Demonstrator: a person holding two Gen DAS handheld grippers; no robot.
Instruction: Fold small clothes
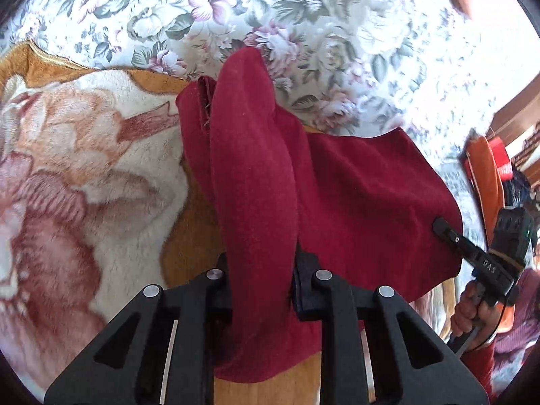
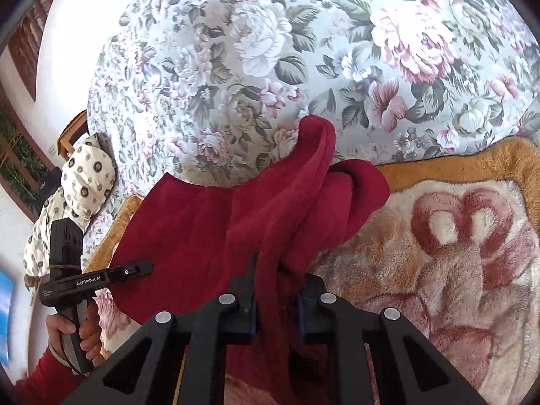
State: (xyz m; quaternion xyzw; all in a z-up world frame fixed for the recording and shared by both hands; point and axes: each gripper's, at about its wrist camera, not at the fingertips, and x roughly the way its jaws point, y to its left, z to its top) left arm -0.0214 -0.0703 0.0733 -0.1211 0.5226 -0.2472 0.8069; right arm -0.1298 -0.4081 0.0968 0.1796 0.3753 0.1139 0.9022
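A dark red fleece garment (image 1: 364, 202) lies across the plush orange-and-cream blanket (image 1: 84, 168), and I take that blanket as my landmark; its far edge meets a floral bedspread (image 1: 303, 17) that covers the rest of the bed. The garment is held up at two places and hangs between them, its broad panel spread flat over the blanket's far edge and lapping onto the bedspread.

The left tool (image 1: 261, 290) has its two black fingers closed on a thick roll of the red cloth; the roll runs straight away from the tool toward the bedspread, so its long axis points from the near side of the blanket to the far side, ending in a rounded tip just past the blanket's border. Seen from the right wrist camera, the same left tool (image 2: 146, 268) nips the garment's edge at the blanket's left end, held in a bare hand (image 2: 72, 334).

The right tool (image 2: 276, 307) likewise grips a bunched fold of the garment (image 2: 202, 222); the fold rises from between its fingers and points toward the bedspread, leaning slightly right; from the left wrist camera the right tool (image 1: 438, 224) pinches the panel's far corner. A cream patterned cloth (image 2: 84, 175) lies beyond the blanket's left end.
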